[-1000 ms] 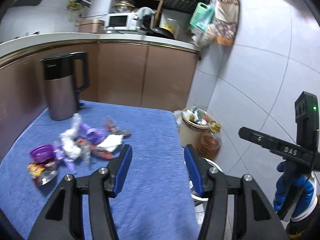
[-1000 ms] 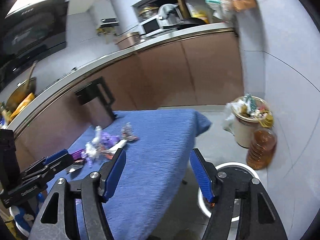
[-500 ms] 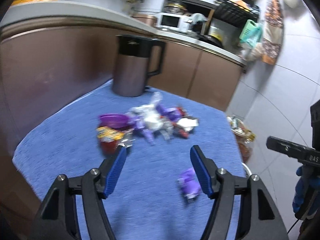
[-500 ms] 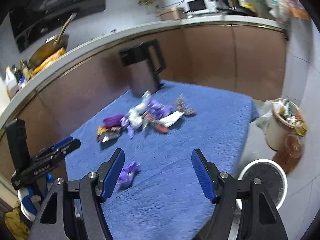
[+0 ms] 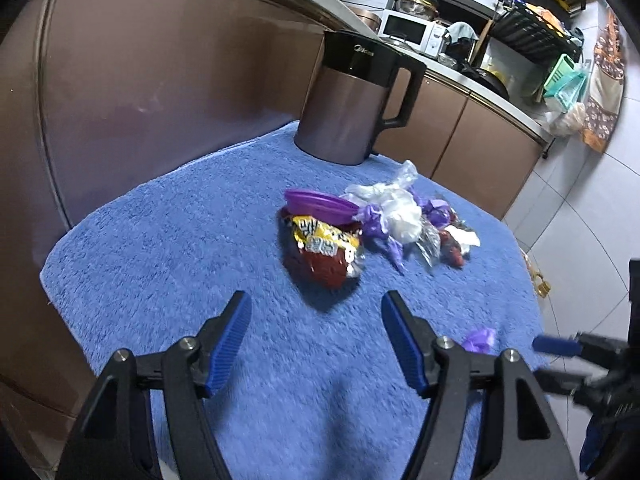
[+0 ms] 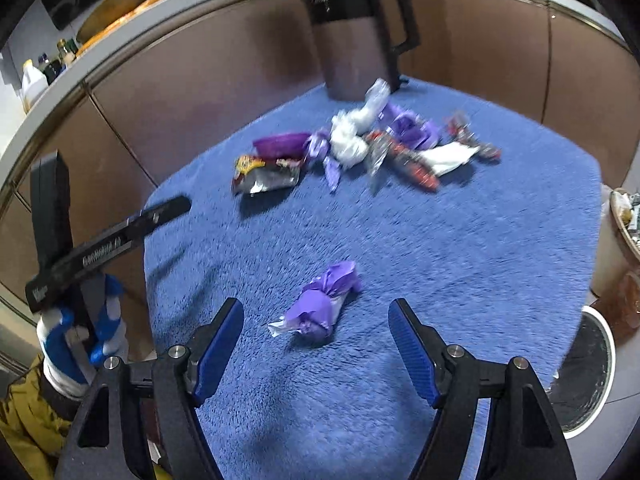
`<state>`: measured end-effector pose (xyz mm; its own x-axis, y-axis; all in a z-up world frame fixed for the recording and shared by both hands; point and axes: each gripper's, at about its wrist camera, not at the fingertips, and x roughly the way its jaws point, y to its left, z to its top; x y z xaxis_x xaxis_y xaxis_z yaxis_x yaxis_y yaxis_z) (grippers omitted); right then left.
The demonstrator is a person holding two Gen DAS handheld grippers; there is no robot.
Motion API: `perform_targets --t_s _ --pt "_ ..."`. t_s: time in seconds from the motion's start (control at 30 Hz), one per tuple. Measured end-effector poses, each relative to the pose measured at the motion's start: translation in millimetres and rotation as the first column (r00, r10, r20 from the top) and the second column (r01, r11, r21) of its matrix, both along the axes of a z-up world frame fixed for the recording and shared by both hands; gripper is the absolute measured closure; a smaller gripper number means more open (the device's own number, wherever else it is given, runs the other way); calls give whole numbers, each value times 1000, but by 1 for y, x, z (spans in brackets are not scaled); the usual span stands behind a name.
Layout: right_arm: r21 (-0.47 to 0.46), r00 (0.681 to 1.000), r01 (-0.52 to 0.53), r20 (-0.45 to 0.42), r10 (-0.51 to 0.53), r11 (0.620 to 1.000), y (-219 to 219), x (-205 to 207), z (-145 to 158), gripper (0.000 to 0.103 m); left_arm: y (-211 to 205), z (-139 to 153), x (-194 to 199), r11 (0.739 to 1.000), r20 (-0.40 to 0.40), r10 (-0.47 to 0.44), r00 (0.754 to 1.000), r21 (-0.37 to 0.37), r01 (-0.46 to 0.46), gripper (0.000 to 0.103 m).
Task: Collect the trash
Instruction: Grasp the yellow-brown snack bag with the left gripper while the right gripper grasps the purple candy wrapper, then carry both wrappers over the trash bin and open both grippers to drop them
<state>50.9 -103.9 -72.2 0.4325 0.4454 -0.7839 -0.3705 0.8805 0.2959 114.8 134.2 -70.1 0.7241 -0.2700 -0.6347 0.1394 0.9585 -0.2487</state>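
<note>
Right wrist view: blue cloth (image 6: pixel 460 240) strewn with wrappers (image 6: pixel 384 148); both jaws gape wide, empty.

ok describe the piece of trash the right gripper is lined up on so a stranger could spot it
On the blue cloth-covered table, look away from the litter pile by the kettle. A crumpled purple wrapper lies alone before the open right gripper.

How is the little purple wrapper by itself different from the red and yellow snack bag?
The purple wrapper lies alone near the right gripper; the red and yellow snack bag sits at the edge of the trash pile. The wrapper is smaller and crumpled; the bag is bigger and printed. Both lie on the blue cloth, ungripped.
</note>
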Motion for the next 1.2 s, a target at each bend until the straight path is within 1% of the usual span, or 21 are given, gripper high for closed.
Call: perform_targets --t_s 0.13,0.27,0.4,0.47,0.6,0.67,0.7,0.77,0.8,0.87,0.93,0.97,1.0,1.13,1.2 --pt "-9 999 -20 -27 20 1000 7 6 -12 30 -5 1 20 1000 2 -3 1000 -7 3 33" --pt "-11 999 -25 -48 25 1000 11 14 -22 30 -15 -3 45 1000 -8 -17 1000 -7 17 33" --pt "-31 997 -43 -59 41 999 18 21 -30 30 -28 -15 71 1000 -43 -19 999 -9 19 33" --pt "-39 997 -49 -63 46 998 20 24 -33 30 -31 -23 83 999 -69 -22 997 -30 20 33" --pt "-35 997 -48 -70 45 998 20 27 -38 31 -34 -33 93 999 -98 -15 995 -52 10 34" --pt "-27 996 -43 -77 40 999 19 29 -40 41 -34 -36 96 998 -110 -12 994 -61 6 44" --pt "-26 996 -41 -81 39 999 19 29 -41 44 -34 -38 97 998 -119 -10 993 -66 2 48" --pt "-22 995 -43 -88 41 999 18 29 -44 55 -32 -41 98 997 -130 -6 991 -73 -4 58" --pt "-14 995 -45 -91 44 999 18 29 -45 58 -31 -42 98 997 -138 -5 990 -79 -6 59" --pt "-7 995 -47 -87 46 999 17 26 -45 66 -29 -43 96 996 -143 0 990 -88 -13 69" --pt "10 996 -47 -80 48 999 14 23 -42 68 -27 -42 91 994 -145 -1 989 -107 -15 74" --pt "16 996 -46 -76 47 999 12 22 -41 72 -25 -41 89 993 -146 -1 989 -118 -16 78" --pt "23 996 -45 -70 47 999 10 20 -39 75 -24 -40 86 993 -146 -1 989 -121 -17 78" --pt "53 998 -40 -45 42 998 2 14 -29 75 -25 -30 69 992 -131 -10 991 -129 -7 79" --pt "71 999 -35 -27 37 997 -2 10 -23 75 -27 -24 59 993 -119 -17 993 -119 2 79"
